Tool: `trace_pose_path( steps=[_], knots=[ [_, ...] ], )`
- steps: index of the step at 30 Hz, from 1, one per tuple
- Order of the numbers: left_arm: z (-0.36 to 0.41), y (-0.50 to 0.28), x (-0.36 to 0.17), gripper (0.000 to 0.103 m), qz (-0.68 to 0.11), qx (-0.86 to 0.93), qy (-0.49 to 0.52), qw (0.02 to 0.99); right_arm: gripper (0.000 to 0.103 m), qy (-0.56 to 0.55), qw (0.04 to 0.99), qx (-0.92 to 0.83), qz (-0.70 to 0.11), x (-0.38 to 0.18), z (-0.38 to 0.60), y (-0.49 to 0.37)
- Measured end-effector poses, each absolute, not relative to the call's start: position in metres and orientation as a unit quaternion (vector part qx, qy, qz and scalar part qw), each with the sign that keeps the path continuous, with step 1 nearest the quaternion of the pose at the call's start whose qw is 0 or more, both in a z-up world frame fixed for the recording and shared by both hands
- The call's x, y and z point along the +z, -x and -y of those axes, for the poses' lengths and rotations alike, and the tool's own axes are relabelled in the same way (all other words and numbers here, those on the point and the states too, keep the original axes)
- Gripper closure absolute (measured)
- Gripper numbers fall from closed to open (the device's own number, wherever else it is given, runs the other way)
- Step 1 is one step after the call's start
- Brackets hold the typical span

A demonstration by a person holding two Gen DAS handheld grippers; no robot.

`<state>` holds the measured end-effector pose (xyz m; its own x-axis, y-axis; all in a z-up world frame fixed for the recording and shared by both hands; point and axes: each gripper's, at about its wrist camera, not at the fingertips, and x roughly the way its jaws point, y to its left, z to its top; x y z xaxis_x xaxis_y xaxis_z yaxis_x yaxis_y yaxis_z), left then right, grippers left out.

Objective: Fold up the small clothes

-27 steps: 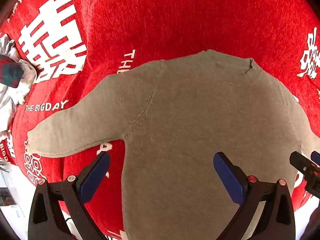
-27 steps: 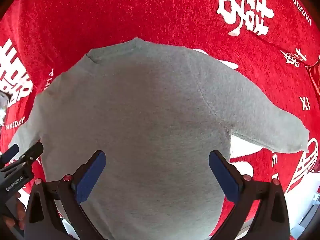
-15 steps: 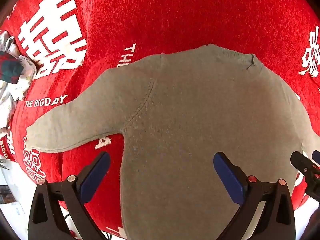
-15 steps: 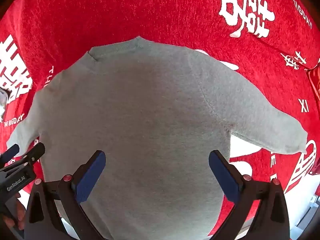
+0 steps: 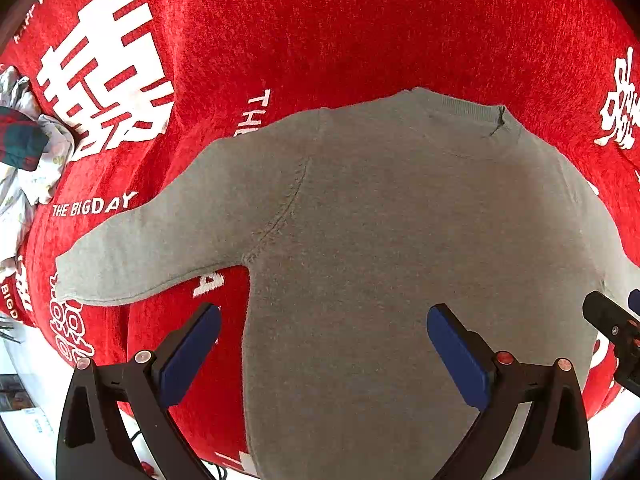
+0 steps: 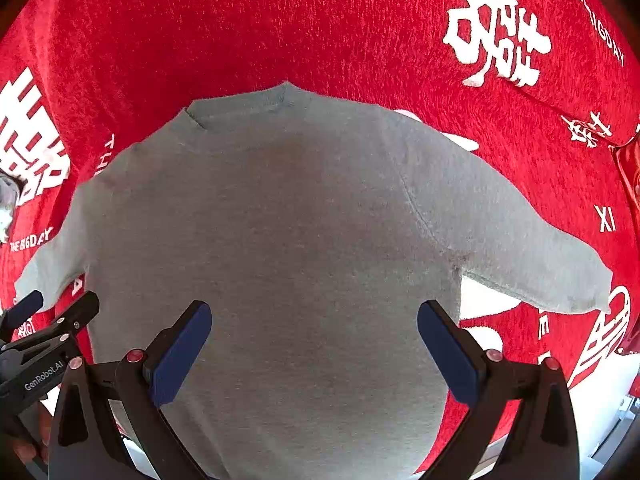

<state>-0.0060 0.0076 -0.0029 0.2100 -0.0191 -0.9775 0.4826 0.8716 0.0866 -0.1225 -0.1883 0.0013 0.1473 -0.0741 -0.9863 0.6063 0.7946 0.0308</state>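
Bright, even light; soft shadow falls mid-sweater (image 6: 280, 220). Strong fisheye bending, dark corners, sharp focus throughout.

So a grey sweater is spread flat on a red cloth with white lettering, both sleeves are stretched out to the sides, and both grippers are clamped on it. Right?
Not quite: neither gripper is clamped. The left gripper and right gripper both hang open above the grey sweater, as each wrist view shows. It does lie flat on the red cloth, sleeves out.
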Motion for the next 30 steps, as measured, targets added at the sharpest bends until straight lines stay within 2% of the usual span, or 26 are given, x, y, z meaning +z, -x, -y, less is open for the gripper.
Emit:
trace_pose_path(
  steps=[30],
  knots=[
    [-0.0044, 0.0113, -0.0006, 0.0, -0.604, -0.159, -0.192, 0.757, 0.0, -0.222, 0.728, -0.233, -0.606, 0.0059, 0.1869, 0.1239]
  ],
)
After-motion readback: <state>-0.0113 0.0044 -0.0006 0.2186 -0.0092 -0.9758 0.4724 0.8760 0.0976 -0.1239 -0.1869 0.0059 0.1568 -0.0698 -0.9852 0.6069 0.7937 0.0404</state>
